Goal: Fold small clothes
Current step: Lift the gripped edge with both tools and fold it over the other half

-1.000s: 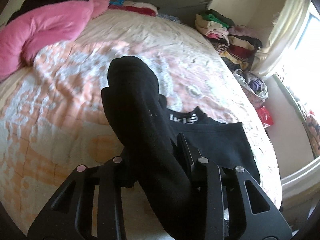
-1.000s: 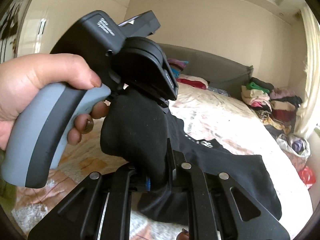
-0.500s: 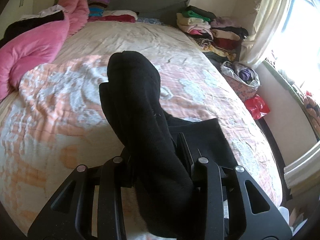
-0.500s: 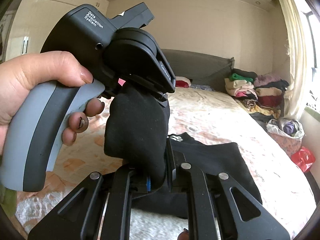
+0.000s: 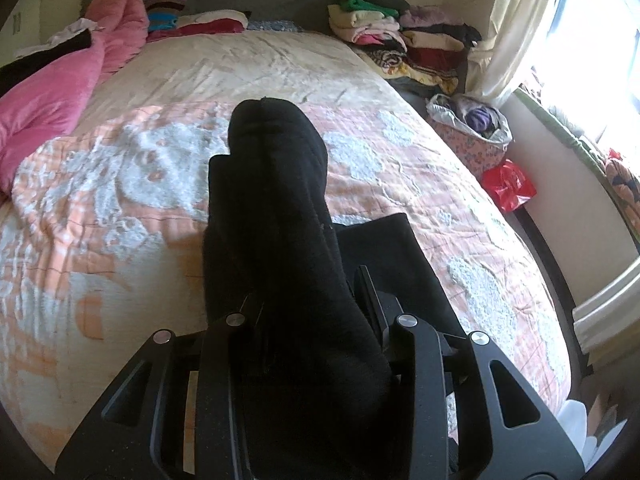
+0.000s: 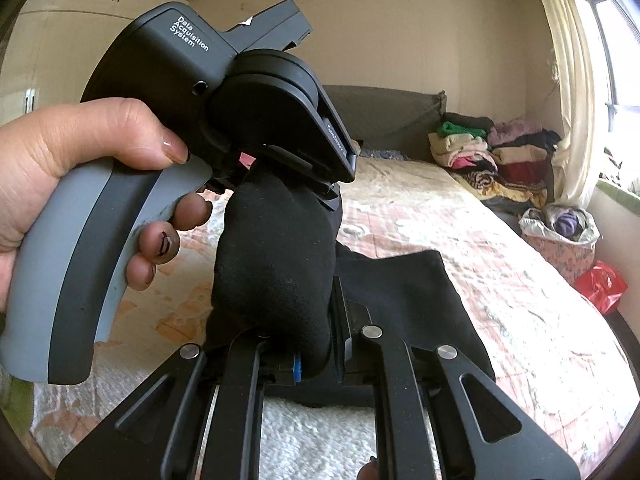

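A black sock is held up in the air between both grippers. My left gripper is shut on one end of it; the sock stands up out of its jaws. In the right wrist view the same sock hangs from the left gripper body, held by a hand, down into my right gripper, which is shut on its lower end. A black garment lies flat on the bed behind and below; it also shows in the left wrist view.
The bed has a peach and white quilt. A pink duvet lies at its far left. Folded clothes are stacked at the far right by the curtain. A bag of clothes and a red bag stand on the floor at the right.
Both grippers have lifted and tilted with the sock, so the views look further up the bed. The sock stays gripped at both ends.
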Tool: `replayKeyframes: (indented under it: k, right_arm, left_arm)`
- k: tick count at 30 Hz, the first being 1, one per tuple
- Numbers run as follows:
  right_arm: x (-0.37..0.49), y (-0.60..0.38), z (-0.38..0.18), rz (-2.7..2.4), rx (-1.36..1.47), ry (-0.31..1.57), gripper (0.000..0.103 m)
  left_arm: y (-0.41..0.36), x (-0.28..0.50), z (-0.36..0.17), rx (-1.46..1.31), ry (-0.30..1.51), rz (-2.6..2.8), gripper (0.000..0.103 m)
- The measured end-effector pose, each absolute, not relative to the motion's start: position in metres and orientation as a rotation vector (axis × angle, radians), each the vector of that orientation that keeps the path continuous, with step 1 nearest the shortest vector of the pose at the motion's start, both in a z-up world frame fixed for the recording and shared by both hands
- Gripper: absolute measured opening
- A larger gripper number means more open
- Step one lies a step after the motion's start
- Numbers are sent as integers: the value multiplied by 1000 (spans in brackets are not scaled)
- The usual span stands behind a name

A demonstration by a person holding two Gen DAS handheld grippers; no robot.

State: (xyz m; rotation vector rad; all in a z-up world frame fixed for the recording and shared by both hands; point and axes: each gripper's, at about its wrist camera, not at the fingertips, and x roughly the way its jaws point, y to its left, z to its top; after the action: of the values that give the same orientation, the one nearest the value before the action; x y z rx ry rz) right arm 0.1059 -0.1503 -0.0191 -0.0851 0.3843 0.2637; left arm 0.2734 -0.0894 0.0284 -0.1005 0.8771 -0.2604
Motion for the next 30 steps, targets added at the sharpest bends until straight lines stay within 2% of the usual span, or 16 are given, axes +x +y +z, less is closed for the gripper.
replayKeyframes:
  k: [18,21,24,26,29,30]
  right_arm:
    - [128,-192,-42,244,50,521,11]
    - [134,-200,-45,248,88,551,11]
    - [142,-212,-51,257,156,593,12]
    - [145,-219,-54,276,206,619,14]
    - [153,-234,-64,295,326,678,24]
    - [156,-239,-69,298,363,703,25]
  left_arm:
    - [-133,296,-8,-73,971,-303,30]
    - [-139,303,-15,-91,1000,-318,35]
    - [-140,312,-24,-162,1058,-346,50]
    - [-141,312,-23,-170,1058,-369,52]
    - [-135,307,-17,-195,1035,-372,52]
    - [-131,306,-14,-220,1021,-376,52]
